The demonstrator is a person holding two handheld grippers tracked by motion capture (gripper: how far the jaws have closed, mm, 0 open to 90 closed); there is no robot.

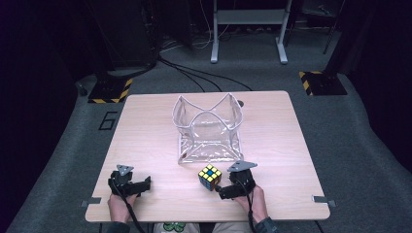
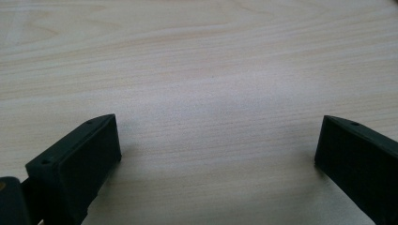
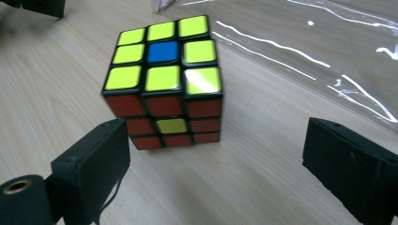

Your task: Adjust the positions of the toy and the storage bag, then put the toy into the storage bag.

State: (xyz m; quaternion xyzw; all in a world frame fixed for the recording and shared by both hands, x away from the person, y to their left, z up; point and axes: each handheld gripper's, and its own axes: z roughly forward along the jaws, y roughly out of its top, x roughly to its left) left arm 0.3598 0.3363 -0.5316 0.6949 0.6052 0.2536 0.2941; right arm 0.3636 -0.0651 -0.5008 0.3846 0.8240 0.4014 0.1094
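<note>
Seen from above, my right gripper (image 1: 219, 191) sits with its jaws spread wide at the table's near edge, the puzzle cube (image 1: 210, 177) standing free on the wooden table (image 1: 145, 141) just at its ten o'clock, not touching either jaw. In the right gripper view the cube (image 3: 164, 79) stands ahead of the left jaw and off-centre, a corner turned toward me, yellow face up with a blue centre tile. That is my worry: closing from here, I judge one pad would meet a corner or edge, not a flat face, and the cube could spin, skid or squirt out. Just behind it, at twelve o'clock, the clear plastic bag (image 1: 209, 127) stands open, its creased foot close to the cube; a shove could push the cube into the film and collapse the mouth. My left gripper (image 1: 141, 187), jaws also wide apart over bare wood, rests well away at nine o'clock, too far to steady anything.
</note>
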